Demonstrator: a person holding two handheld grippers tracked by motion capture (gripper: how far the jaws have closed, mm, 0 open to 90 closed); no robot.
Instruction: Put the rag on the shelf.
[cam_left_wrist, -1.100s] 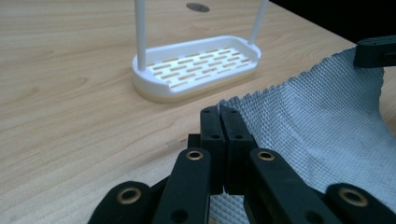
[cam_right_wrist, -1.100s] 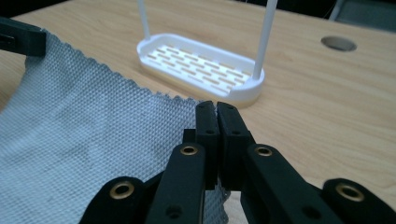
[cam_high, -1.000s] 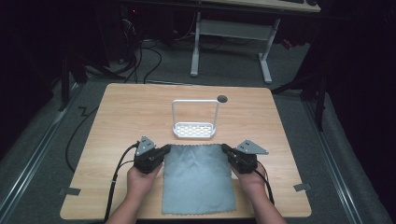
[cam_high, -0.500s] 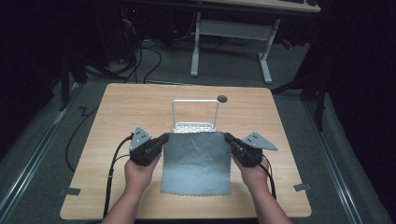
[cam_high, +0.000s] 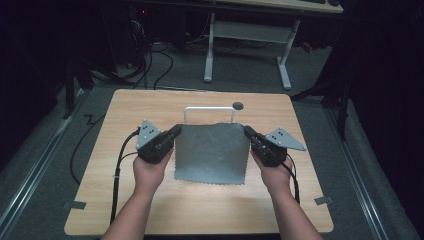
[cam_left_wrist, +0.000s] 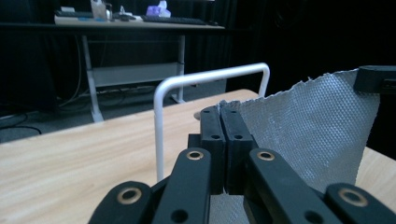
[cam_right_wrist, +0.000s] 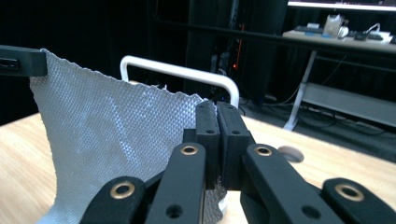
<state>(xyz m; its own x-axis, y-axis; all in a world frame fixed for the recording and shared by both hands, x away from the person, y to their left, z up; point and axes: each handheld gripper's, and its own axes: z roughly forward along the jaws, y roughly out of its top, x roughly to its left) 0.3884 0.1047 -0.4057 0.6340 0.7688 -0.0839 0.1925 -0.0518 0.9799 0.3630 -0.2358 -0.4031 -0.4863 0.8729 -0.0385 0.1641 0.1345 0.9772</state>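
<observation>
The grey cloth has risen, clamped between left gripper and right gripper.

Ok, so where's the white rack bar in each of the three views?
High view: the white rack bar is at centre, just beyond the grey cloth.
Left gripper view: the bar arches left of centre, beside the cloth.
Right gripper view: the bar peeks above the cloth.
Shared landmark: the cloth.

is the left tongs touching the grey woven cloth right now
Touching. In the left gripper view the left tongs are shut on a top corner of the grey woven cloth.
</observation>
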